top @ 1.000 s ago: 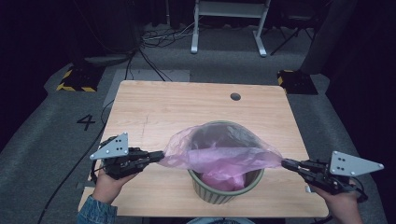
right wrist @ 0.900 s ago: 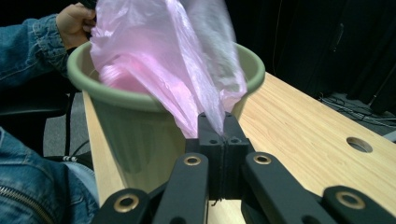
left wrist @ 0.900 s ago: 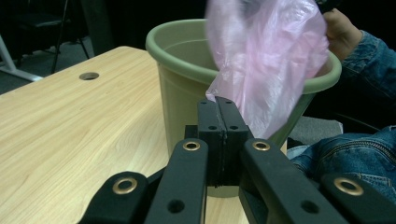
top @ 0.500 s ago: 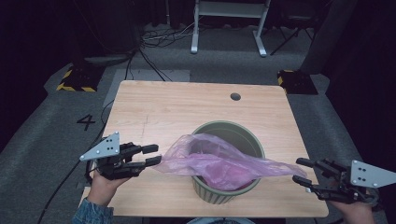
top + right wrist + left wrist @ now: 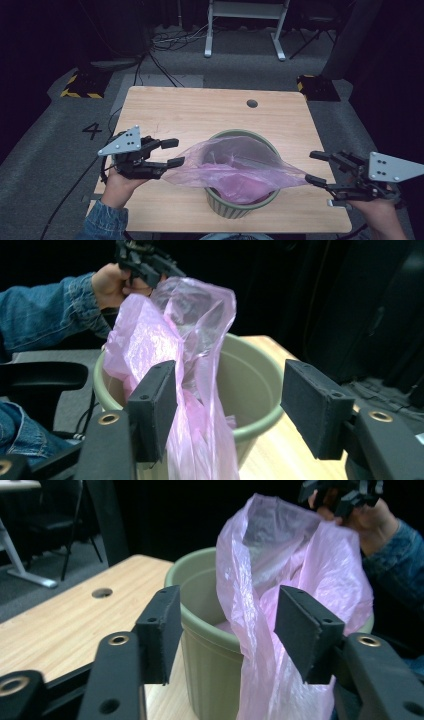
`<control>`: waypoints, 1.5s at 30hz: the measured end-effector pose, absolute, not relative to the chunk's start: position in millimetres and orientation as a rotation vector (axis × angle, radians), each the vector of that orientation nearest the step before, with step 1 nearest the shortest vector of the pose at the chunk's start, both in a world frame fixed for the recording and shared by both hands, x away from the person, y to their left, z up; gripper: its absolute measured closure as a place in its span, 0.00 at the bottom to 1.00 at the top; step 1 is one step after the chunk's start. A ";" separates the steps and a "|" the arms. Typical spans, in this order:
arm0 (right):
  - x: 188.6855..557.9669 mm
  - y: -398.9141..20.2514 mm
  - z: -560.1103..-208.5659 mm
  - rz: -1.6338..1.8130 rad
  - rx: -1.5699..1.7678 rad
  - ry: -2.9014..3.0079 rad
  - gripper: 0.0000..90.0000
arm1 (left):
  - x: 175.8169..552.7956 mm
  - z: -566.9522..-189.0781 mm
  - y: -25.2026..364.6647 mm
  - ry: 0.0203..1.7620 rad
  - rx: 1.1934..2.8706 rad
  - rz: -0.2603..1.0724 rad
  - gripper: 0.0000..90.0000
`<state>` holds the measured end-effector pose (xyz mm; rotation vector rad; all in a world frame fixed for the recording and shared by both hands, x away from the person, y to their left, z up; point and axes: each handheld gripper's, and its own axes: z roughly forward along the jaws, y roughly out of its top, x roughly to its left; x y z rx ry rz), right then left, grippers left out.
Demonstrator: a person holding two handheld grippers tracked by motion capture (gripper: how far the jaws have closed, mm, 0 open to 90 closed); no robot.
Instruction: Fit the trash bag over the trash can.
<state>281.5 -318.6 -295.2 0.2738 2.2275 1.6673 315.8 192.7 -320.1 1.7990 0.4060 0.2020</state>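
A pink plastic bag [image 5: 240, 167] lies slack across the mouth of a green bin [image 5: 230, 210] near the table's front edge. Its two stretched corners reach out to both grippers. My left gripper [image 5: 176, 152] is left of the bin. Its jaws have just been opening, and the bag's edge [image 5: 260, 630] hangs loose between them, against one pad [image 5: 305, 630]. My right gripper [image 5: 311, 166] is right of the bin. Its jaws have also just been opening, and the film [image 5: 200, 405] drapes beside one pad [image 5: 155, 405]. Neither pair of pads presses on the bag.
The bin stands on a wooden table [image 5: 200, 110] with a round cable hole [image 5: 252, 103] at the back right. On the floor are cables [image 5: 165, 45], a black-and-yellow striped base [image 5: 80, 85], a taped number [image 5: 92, 131] and a white frame's legs [image 5: 245, 30].
Both grippers were shut on the bag's edges and stretched it wide. Now both pairs of jaws stand apart, both hands have risen a little, and the bag has gone flat and slack.
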 end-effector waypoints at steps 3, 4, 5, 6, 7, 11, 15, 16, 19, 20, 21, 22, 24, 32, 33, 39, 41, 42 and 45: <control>288.7 -306.2 -299.6 1.631 0.291 2.288 0.55 | 317.3 -322.3 186.1 0.388 1.847 0.181 0.64; 291.6 -302.7 -301.5 1.611 0.303 2.306 0.60 | 317.0 -323.4 184.2 0.393 1.858 0.193 0.69; 294.2 -299.7 -303.5 1.594 0.320 2.324 0.67 | 316.9 -324.4 182.9 0.402 1.868 0.217 0.76; 296.6 -297.3 -305.3 1.573 0.341 2.338 0.77 | 317.6 -325.2 182.2 0.417 1.871 0.231 0.82; 299.3 -295.6 -306.6 1.552 0.358 2.342 0.84 | 319.0 -325.6 182.5 0.430 1.870 0.234 0.87; 313.1 -294.9 -307.0 1.546 0.450 2.328 1.00 | 328.8 -325.9 185.4 0.475 1.839 0.236 0.98; 327.8 -297.4 -306.4 1.576 0.526 2.294 1.00 | 341.5 -327.2 183.0 0.506 1.818 0.253 0.99; 331.9 -297.5 -307.0 1.576 0.546 2.288 1.00 | 344.4 -328.0 181.9 0.514 1.817 0.255 0.99; 341.9 -295.9 -311.4 1.554 0.580 2.290 1.00 | 357.9 -334.1 175.0 0.549 1.836 0.239 0.99; 346.3 -294.7 -314.7 1.544 0.590 2.294 1.00 | 362.1 -336.8 172.7 0.559 1.846 0.234 0.99; 349.6 -293.6 -317.5 1.539 0.601 2.300 1.00 | 364.9 -339.0 170.9 0.568 1.851 0.228 0.99; 352.0 -293.0 -319.5 1.535 0.609 2.303 1.00 | 369.0 -341.7 168.9 0.576 1.860 0.223 0.99; 357.9 -292.2 -324.3 1.529 0.628 2.303 1.00 | 376.5 -346.6 165.9 0.593 1.876 0.212 0.99; 381.6 -293.7 -343.4 1.496 0.749 2.320 1.00 | 398.0 -366.8 156.1 0.672 1.940 0.138 0.99; 383.7 -293.7 -346.9 1.482 0.767 2.328 1.00 | 399.8 -370.5 155.5 0.680 1.952 0.124 0.99; 390.3 -295.4 -368.3 1.412 0.838 2.380 1.00 | 403.0 -389.4 156.5 0.721 2.000 0.053 0.99; 389.6 -295.6 -374.4 1.403 0.843 2.402 1.00 | 401.3 -393.2 158.0 0.719 2.007 0.043 1.00; 388.4 -295.7 -376.8 1.399 0.841 2.410 1.00 | 399.5 -394.7 159.7 0.715 2.006 0.033 1.00; 381.7 -297.9 -380.9 1.405 0.830 2.425 1.00 | 393.9 -396.4 165.8 0.714 1.993 0.031 0.99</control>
